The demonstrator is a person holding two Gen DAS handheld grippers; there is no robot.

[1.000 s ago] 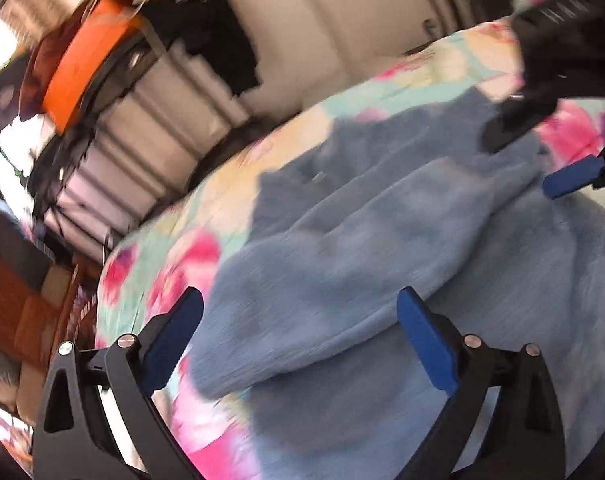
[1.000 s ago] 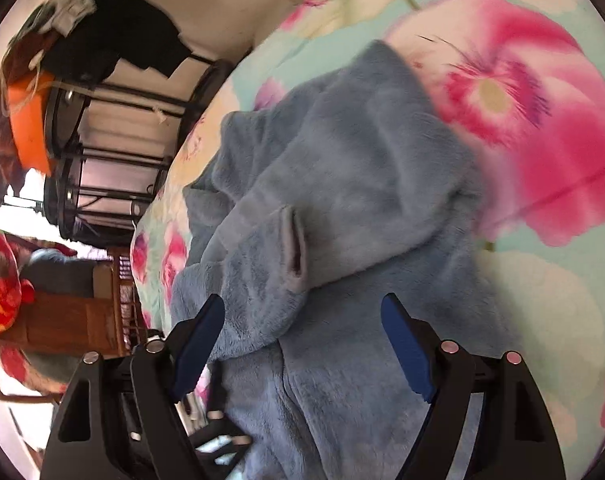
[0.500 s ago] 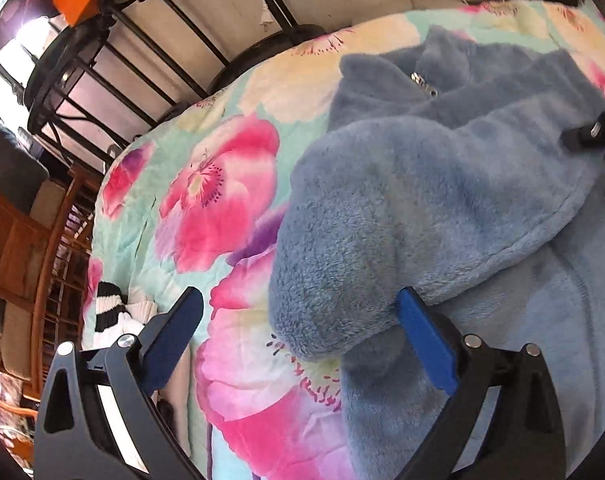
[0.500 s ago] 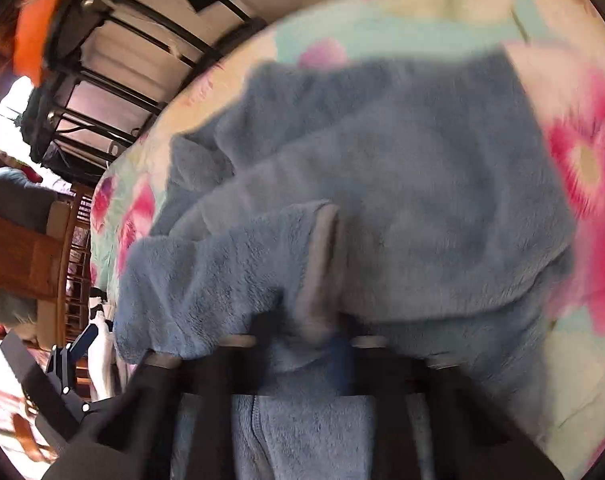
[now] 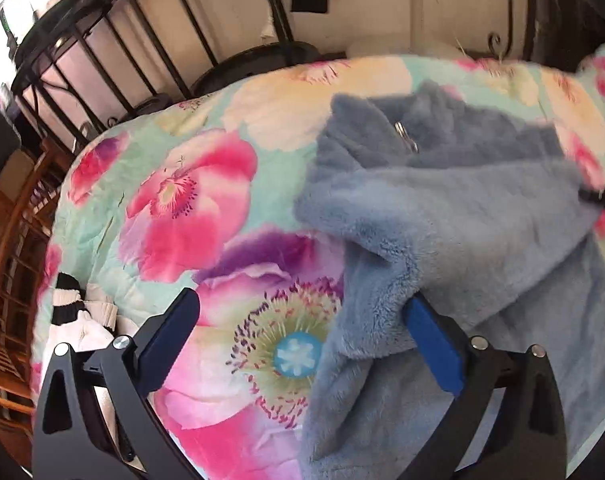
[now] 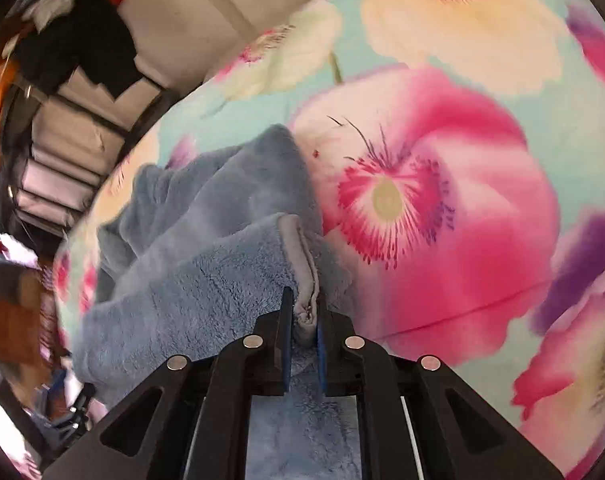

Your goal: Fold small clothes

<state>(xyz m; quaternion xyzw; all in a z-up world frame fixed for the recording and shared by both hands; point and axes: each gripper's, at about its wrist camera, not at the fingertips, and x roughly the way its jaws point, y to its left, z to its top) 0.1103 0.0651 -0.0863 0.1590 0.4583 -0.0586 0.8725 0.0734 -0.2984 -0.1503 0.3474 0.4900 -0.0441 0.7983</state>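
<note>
Right wrist view: one blue fleece jacket [image 6: 206,276], plush, on one floral quilt [image 6: 462,80]; right gripper [image 6: 302,320] pinched on its smooth cuff [image 6: 298,248]. Left gripper [image 5: 302,320] spread wide over jacket's edge, gripping nothing.

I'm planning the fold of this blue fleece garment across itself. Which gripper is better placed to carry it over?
Right. The right gripper is shut on the cuff of the fleece garment. The left gripper is open, holding nothing, only beside the garment's edge.
</note>
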